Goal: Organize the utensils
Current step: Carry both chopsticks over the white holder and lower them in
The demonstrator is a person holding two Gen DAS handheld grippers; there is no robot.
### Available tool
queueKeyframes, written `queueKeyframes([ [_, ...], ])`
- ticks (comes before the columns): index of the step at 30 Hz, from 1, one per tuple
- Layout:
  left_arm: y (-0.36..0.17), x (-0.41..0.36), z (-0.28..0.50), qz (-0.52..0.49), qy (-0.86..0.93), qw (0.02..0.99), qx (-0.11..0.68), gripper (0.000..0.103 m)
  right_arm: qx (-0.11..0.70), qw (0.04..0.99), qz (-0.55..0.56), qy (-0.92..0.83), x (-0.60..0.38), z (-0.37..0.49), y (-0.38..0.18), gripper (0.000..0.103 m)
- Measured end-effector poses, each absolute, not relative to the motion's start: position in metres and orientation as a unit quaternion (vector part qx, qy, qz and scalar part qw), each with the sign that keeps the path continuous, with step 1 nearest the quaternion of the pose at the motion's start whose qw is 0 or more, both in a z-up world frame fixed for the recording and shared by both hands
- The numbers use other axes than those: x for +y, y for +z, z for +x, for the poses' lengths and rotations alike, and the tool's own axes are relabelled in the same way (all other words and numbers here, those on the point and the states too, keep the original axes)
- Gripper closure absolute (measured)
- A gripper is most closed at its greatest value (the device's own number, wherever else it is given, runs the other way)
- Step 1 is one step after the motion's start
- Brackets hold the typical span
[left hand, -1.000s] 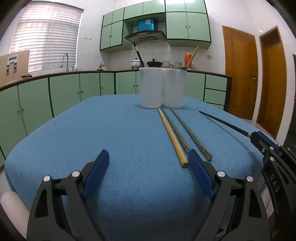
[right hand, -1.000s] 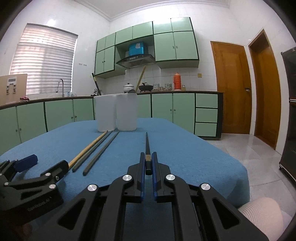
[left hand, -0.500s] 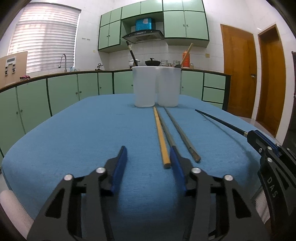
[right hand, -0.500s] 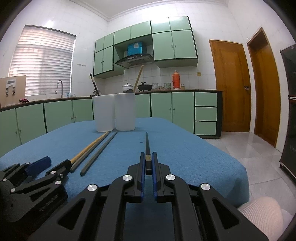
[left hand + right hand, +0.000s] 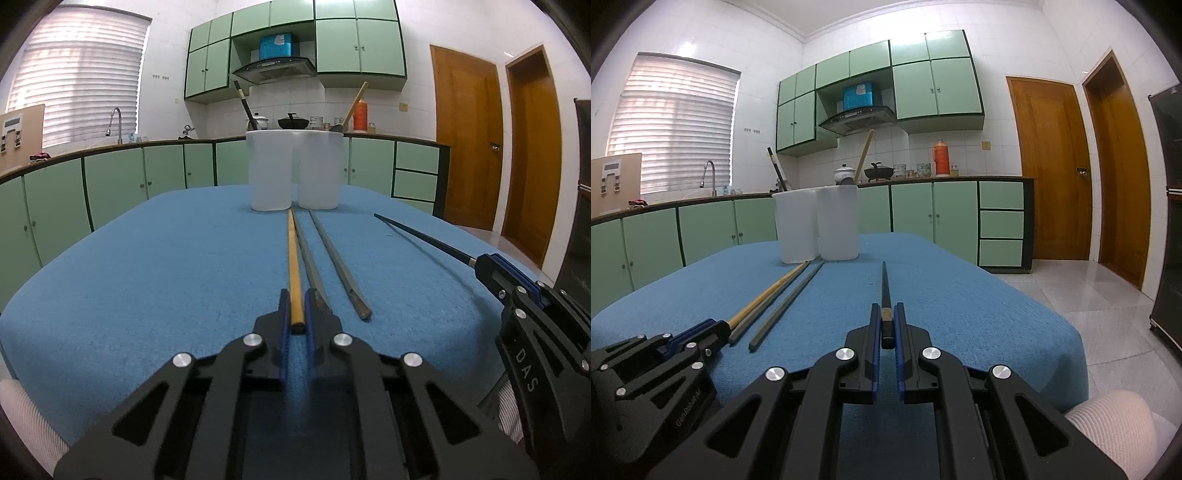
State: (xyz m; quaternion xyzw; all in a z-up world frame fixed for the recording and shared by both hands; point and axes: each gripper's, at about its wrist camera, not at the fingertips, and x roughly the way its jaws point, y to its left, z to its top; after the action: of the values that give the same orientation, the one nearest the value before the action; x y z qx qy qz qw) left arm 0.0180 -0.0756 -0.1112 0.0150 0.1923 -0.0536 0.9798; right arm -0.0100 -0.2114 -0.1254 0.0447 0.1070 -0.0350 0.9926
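Yellow chopstick (image 5: pixel 294 266) end pinched in low left gripper (image 5: pixel 296 314), black chopstick (image 5: pixel 885 291) clamped by near-level right gripper (image 5: pixel 886 325), grey chopsticks (image 5: pixel 340 266) flat on blue tablecloth (image 5: pixel 166 266)

I count four chopsticks lying in front of the white holder (image 5: pixel 293 170): one yellow (image 5: pixel 294 266), two grey (image 5: pixel 334 256), one black (image 5: pixel 421 240).
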Motion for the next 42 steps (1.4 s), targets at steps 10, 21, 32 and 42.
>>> queueKeyframes([
  [10,-0.097,-0.075,0.015,0.01,-0.053,0.982,0.183,0.097,0.102,0.993,0.042,-0.032,-0.211,-0.012,-0.121,0.096],
  [21,-0.061,-0.064,0.005,0.008,-0.053,0.988,0.142,0.097,0.083,0.995,0.048,-0.021,-0.222,-0.012,-0.092,0.096],
  [32,-0.003,-0.05,0.016,-0.001,-0.06,0.994,0.096,0.097,0.074,0.996,0.049,0.02,-0.236,0.007,-0.03,0.096],
  [42,0.049,-0.038,0.049,-0.007,-0.078,0.992,0.1,0.097,0.157,0.982,0.087,0.064,-0.253,0.061,0.022,0.096],
])
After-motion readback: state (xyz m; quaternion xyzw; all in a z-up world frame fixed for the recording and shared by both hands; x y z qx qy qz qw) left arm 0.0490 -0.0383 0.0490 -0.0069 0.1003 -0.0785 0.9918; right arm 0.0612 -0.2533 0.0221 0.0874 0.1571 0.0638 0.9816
